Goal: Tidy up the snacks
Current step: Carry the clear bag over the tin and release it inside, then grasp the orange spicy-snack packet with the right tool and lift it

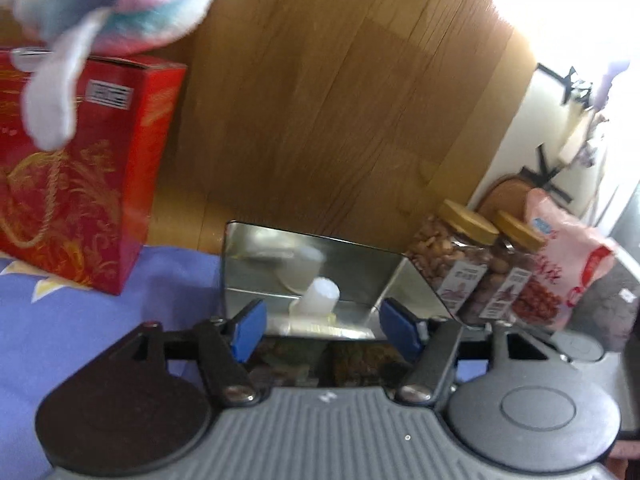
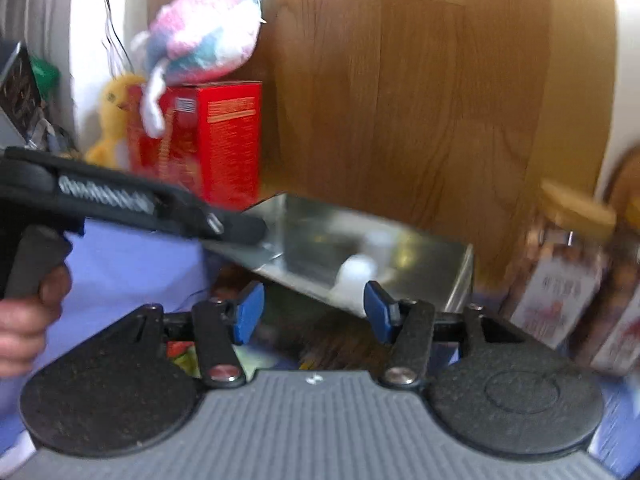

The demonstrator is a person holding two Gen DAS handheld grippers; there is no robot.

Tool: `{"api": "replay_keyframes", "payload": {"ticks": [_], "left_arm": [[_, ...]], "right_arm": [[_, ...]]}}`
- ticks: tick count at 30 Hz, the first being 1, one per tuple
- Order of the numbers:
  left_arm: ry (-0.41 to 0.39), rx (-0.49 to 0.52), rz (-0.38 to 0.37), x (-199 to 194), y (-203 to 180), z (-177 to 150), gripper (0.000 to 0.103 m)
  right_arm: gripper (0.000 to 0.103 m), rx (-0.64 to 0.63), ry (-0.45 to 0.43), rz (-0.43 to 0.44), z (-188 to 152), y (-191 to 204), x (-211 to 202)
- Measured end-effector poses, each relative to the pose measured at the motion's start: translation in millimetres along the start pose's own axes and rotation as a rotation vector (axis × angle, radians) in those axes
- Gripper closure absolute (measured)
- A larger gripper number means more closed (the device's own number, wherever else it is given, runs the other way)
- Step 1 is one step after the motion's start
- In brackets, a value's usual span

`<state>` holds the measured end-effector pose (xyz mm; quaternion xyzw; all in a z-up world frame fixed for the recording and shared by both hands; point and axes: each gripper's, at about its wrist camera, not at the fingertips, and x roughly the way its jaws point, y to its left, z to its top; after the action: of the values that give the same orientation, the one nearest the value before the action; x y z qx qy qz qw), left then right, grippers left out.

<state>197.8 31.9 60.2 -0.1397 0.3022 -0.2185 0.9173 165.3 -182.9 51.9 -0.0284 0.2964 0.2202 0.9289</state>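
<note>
An open, shiny metal tin (image 1: 280,264) stands on the lilac cloth against a wooden panel, with a small white ribbed object (image 1: 320,296) lying inside. My left gripper (image 1: 324,326) is open at the tin's near edge, with nothing pressed between its blue pads. My right gripper (image 2: 314,316) is also open, just short of the same tin (image 2: 420,256), and the white object (image 2: 356,272) shows blurred beyond its right pad. Two clear jars of nuts with wooden lids (image 1: 452,264) and a pink snack bag (image 1: 560,272) stand right of the tin.
A red gift box (image 1: 80,176) with a pastel plush toy (image 1: 112,0) on top stands at left. In the right wrist view a hand (image 2: 24,320) holds the left tool's black housing (image 2: 120,200), and a yellow chick toy (image 2: 110,120) sits behind the box. Something dark and printed lies under both grippers.
</note>
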Motion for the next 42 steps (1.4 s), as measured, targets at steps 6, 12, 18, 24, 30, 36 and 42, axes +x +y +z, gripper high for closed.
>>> {"api": "replay_keyframes", "payload": {"ticks": [6,12,18,24,30,36,42], "left_arm": [[0.032,-0.088,0.088,-28,32,-31,0.033],[0.108,-0.212,0.124,-34,56,-70,0.037],[0.122,-0.202,0.084,-43,44,-93,0.044],[0.088,-0.196,0.03,-64,39,-97,0.041],[0.071,-0.299,0.066,-56,67,-78,0.041],[0.119,-0.387,0.002,-34,80,-83,0.071],[0.085,-0.362,0.009,-60,67,-97,0.093]], "right_arm": [[0.046,0.051,0.123,0.092,-25,13,21],[0.055,0.091,0.215,0.105,-33,20,38],[0.055,-0.011,0.216,0.027,-55,26,-5],[0.054,0.044,0.061,-0.016,-50,20,-46],[0.054,0.214,0.114,0.175,-14,20,-8],[0.065,0.452,0.298,0.31,-20,14,66],[0.092,0.338,0.176,0.332,-21,52,18]]}}
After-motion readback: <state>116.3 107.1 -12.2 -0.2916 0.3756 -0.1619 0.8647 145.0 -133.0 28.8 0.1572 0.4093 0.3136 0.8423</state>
